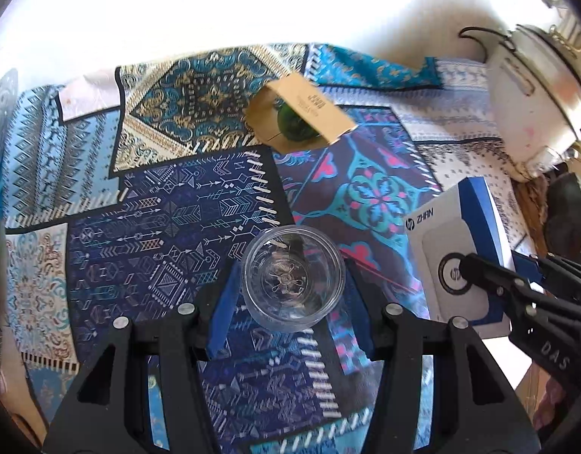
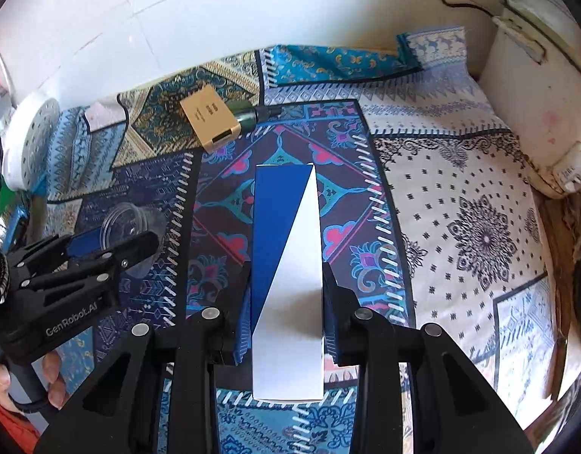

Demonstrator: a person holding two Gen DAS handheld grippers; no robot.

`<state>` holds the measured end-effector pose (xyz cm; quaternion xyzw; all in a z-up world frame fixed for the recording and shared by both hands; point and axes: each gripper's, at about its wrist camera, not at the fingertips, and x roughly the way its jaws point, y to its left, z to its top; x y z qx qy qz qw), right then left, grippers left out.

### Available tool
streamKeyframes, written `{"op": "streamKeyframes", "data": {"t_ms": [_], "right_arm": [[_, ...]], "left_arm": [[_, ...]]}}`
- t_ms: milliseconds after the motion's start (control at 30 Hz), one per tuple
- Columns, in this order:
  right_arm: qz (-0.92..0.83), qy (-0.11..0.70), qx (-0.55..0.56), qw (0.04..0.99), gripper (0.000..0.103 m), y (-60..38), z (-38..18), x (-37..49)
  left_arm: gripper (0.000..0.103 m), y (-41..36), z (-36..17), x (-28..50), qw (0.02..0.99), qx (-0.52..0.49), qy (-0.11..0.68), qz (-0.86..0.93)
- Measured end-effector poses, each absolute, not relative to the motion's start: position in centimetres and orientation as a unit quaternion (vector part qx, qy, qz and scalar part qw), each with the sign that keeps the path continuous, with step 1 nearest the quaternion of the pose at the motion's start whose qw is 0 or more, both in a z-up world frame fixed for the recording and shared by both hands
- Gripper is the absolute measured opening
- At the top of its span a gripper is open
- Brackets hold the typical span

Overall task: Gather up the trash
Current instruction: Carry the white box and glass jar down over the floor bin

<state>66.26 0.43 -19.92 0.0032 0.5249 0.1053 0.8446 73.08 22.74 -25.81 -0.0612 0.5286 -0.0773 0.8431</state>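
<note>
Patterned patchwork cloth point(image 2: 460, 196) is covering the worktop, with a white wall behind it.

A clear plastic cup point(image 1: 293, 278) is sitting low in the centre of the left wrist view, gripped between the blue pads of the left tool point(image 1: 290, 295), which is clamped on its sides. The white and blue HP box point(image 2: 286, 283) is filling the middle of the right wrist view, pinched edge-on by the right tool point(image 2: 286, 325), whose pads are pressing against its two faces.

Toward the top centre of both views, a tan cardboard carton point(image 1: 309, 108) is lying on the cloth with a dark green bottle point(image 2: 252, 115) touching it; both are probably still waiting to be collected. A white appliance point(image 1: 532, 98) is standing at the upper right.

Risks, as I judge them: the thin cup is likely flexing under the squeeze and could pop out or crack. The box is being held by a narrow grip near one end, so it could pivot or slide free. The two tools are working close together, and a swing of the box could knock the cup.
</note>
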Motion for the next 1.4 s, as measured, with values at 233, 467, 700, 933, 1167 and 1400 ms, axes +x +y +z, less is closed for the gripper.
{"op": "streamKeyframes", "data": {"t_ms": [233,467,700,933,1167,1400], "right_arm": [[0.106,0.485,0.019,0.868,0.029,-1.3,-16.4,62.3],[0.126,0.457,0.012,0.880,0.029,-4.5,-14.1,57.1],[0.166,0.455,0.013,0.874,0.029,-9.8,-14.6,51.3],[0.204,0.467,-0.015,0.860,0.029,-14.8,-15.8,44.9],[0.217,0.501,-0.020,0.838,0.029,-17.4,-18.0,41.5],[0.214,0.545,-0.014,0.810,0.029,-17.9,-22.8,39.0]], "left_arm": [[0.053,21.2,-21.8,69.0,0.867,-0.038,0.491,-0.077],[0.053,17.9,-18.6,62.8,0.881,-0.042,0.467,-0.063],[0.053,12.6,-18.4,54.6,0.885,-0.054,0.462,-0.017],[0.053,7.4,-20.0,46.5,0.874,-0.087,0.478,0.020],[0.053,4.1,-22.3,41.8,0.852,-0.102,0.513,0.026],[0.053,3.9,-27.9,38.9,0.816,-0.119,0.565,0.026]]}}
